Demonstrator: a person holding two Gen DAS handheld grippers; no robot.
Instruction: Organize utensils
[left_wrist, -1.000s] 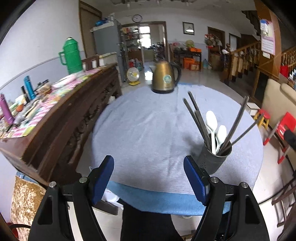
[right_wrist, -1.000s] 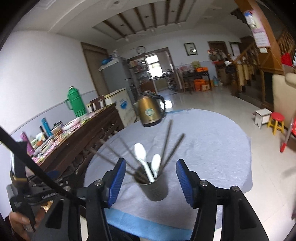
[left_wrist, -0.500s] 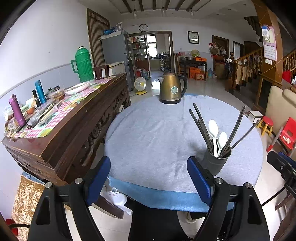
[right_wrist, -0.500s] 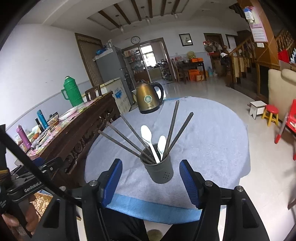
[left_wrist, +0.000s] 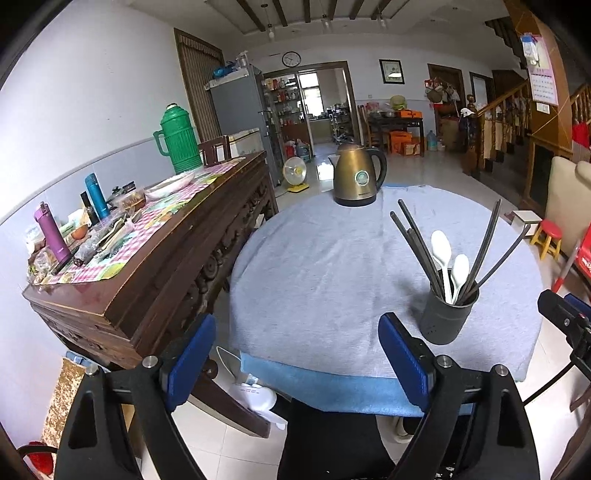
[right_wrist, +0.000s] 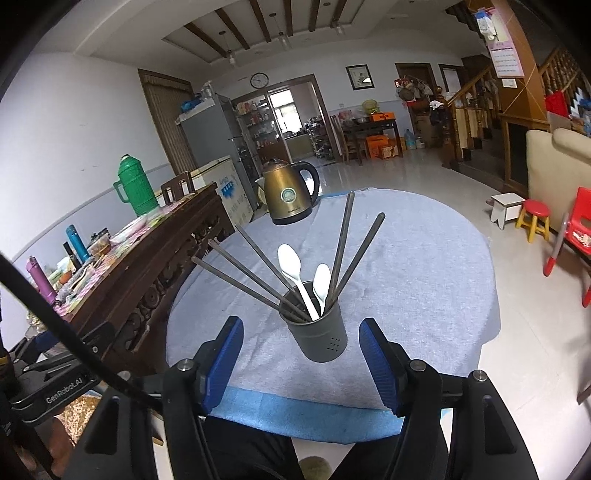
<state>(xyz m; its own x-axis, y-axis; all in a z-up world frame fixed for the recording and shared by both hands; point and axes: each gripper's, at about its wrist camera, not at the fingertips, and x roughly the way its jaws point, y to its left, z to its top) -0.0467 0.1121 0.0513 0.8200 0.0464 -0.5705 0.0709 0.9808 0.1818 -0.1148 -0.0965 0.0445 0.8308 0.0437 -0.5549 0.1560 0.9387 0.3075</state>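
A dark grey utensil holder (left_wrist: 447, 321) (right_wrist: 321, 339) stands near the front edge of the round table (left_wrist: 325, 258) (right_wrist: 424, 258) with its grey-blue cloth. Several dark chopsticks (left_wrist: 413, 236) (right_wrist: 343, 236) and two white spoons (left_wrist: 441, 245) (right_wrist: 290, 258) stick out of it. My left gripper (left_wrist: 295, 332) hangs off the table's front edge, left of the holder, its jaws opening with nothing between them. My right gripper (right_wrist: 301, 328) is open, short of the table edge. The holder stands beyond its fingertips, apart from both pads.
A brass-coloured kettle (left_wrist: 356, 177) (right_wrist: 290, 195) stands at the table's far side. A dark wooden sideboard (left_wrist: 155, 258) crowded with bottles and a green thermos (left_wrist: 177, 140) runs along the left. Small stools (right_wrist: 532, 218) and a red chair (right_wrist: 580, 229) stand at the right.
Both grippers have drawn back from the table, so the holder sits farther off in each view. The jaws of both have spread wider.
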